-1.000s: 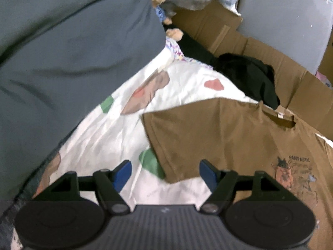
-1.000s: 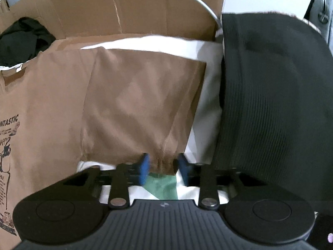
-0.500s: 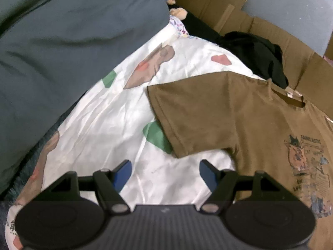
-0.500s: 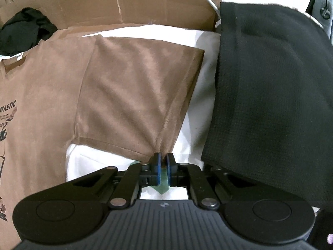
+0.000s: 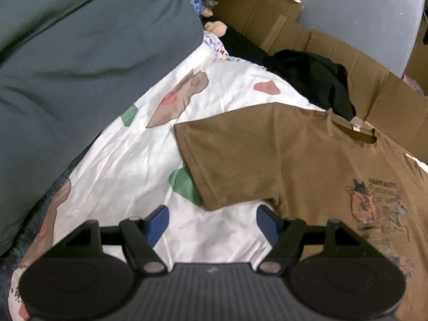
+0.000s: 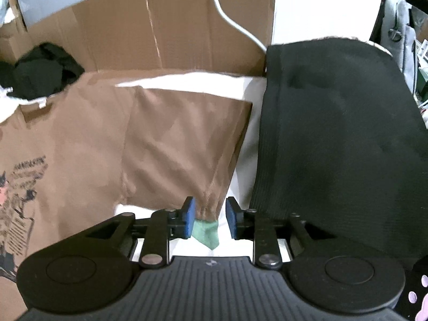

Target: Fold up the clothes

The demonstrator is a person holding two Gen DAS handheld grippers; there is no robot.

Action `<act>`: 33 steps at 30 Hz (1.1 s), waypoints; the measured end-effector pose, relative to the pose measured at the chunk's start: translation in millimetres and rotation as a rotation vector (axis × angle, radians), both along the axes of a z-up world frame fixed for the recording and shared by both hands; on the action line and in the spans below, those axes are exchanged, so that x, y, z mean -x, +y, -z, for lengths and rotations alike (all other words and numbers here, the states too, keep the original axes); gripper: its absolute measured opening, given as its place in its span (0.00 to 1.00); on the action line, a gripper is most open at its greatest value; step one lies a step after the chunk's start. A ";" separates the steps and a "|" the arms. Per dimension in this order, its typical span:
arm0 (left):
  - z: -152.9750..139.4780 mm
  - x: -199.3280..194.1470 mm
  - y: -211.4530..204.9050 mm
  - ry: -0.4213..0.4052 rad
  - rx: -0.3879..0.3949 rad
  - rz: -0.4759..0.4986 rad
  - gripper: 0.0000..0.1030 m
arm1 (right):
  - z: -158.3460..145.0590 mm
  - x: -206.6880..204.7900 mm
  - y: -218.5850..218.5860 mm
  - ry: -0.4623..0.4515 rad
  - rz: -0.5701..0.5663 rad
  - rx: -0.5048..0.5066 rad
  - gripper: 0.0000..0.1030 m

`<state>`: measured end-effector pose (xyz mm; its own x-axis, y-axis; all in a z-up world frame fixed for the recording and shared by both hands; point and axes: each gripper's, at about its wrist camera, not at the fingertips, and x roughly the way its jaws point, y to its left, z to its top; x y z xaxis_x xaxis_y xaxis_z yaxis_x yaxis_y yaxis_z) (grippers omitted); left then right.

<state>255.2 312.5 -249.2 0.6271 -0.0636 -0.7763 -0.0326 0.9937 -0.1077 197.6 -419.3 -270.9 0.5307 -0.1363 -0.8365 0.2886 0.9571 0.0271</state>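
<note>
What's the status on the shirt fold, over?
Left gripper open, empty, near one sleeve. Right gripper opening, other sleeve's corner between its pads, not pressed. Shirt flat, unfolded. Black cloth beside it.

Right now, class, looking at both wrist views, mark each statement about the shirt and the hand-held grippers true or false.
1. The brown T-shirt lies flat with its print facing up. True.
2. The left hand-held gripper clamps a sleeve. False: it stands wide open over the patterned sheet, gripping nothing.
3. The right hand-held gripper has a sleeve corner between its fingers. True; the jaws are opening.
4. The T-shirt is already folded in half. False: both sleeves are spread out.
5. A black garment lies beyond the collar. True.
</note>
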 end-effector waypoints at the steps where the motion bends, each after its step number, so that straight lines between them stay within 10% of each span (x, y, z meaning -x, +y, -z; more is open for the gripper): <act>1: -2.9 0.8 1.3 0.000 0.003 0.001 0.72 | -2.3 0.4 0.6 -0.005 -0.002 -0.001 0.36; 16: -22.2 -5.5 14.2 -0.028 0.028 0.016 0.73 | -24.6 1.0 42.4 -0.098 -0.076 0.003 0.37; 33: 24.2 -21.6 40.0 -0.010 0.124 -0.102 0.71 | -15.9 -46.2 119.3 -0.145 -0.247 -0.044 0.38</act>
<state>276.8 352.5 -273.4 0.6427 -0.0946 -0.7603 -0.1308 0.9642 -0.2305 243.9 -300.0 -255.1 0.6580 0.0464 -0.7516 0.0368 0.9949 0.0937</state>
